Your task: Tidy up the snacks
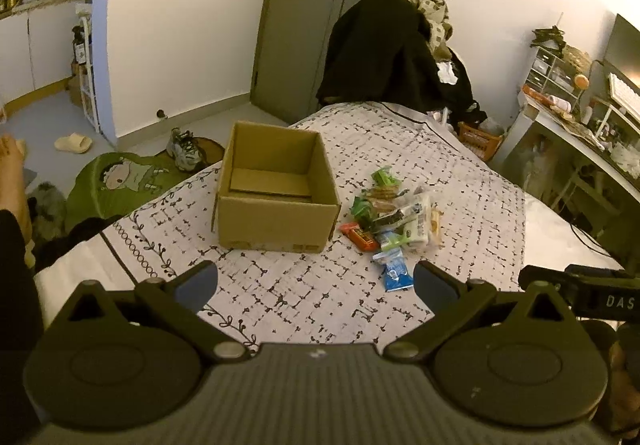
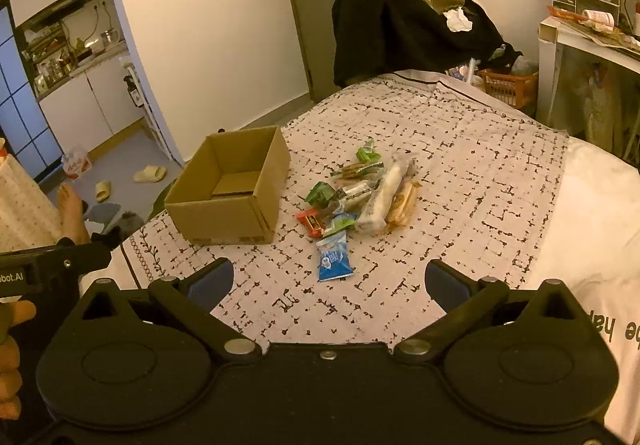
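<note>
Patterned cloth (image 2: 460,173) covers the surface beneath both tools. Nearest, the left gripper (image 1: 316,285) and right gripper (image 2: 330,287) hover with fingers spread wide, holding nothing. Beyond lies a blue packet (image 2: 334,259), then the snack pile (image 2: 368,189) just right of an open cardboard box (image 2: 230,191).

Matt cardboard box (image 1: 276,201), glossy, probably plastic, wrappers (image 1: 394,219), cloth cover (image 2: 460,165)

Snack pile (image 2: 360,197) beside empty cardboard box (image 2: 232,193) (jaws spread wide).
</note>
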### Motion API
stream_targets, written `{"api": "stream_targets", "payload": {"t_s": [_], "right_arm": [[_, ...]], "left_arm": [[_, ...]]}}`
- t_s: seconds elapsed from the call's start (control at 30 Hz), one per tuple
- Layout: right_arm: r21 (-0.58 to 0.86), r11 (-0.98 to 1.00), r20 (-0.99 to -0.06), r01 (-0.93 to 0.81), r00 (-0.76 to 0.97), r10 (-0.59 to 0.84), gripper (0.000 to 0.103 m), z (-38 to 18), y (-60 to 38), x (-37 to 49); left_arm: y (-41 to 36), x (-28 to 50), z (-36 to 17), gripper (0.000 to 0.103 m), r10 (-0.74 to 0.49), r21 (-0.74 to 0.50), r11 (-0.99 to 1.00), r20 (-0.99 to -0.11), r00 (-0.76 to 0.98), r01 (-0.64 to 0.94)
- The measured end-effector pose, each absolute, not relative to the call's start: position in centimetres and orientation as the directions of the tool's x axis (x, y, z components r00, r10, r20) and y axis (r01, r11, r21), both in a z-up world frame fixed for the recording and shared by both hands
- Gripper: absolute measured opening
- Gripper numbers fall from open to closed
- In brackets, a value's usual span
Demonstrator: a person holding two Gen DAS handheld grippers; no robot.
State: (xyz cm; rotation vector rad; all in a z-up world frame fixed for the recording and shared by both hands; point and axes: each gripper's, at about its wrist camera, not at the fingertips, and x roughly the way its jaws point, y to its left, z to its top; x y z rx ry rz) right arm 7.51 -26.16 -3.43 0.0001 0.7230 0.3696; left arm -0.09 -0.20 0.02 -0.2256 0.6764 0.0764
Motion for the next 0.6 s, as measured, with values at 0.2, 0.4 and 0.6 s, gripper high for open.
{"api": "stream_targets", "payload": {"t_s": [0.2, 0.4, 0.6], "right_arm": [[0.131, 0.938, -0.647, -0.321, 0.689, 0.326, 0.103, -3.47, -26.31, 7.52], [0.128, 0.939, -0.647, -0.321, 0.691, 0.324, 0.103, -3.76, -26.47, 7.58], [0.136, 0.933, -0.643, -0.332, 0.687, 0.338, 0.103, -3.68, -26.56, 7.42]], "left_arm": [[-0.37, 0.29, -0.39, 0.103, -0.011, -0.18, 0.975, -0.636, 0.771, -0.134], [-0.9, 0.33, -0.66, 0.103, -0.017, -0.17, 0.978, -0.637, 0.771, -0.119], [-1.12, 0.23, -0.8, 0.103, -0.019, -0.172, 0.978, -0.636, 0.771, -0.117]]}}
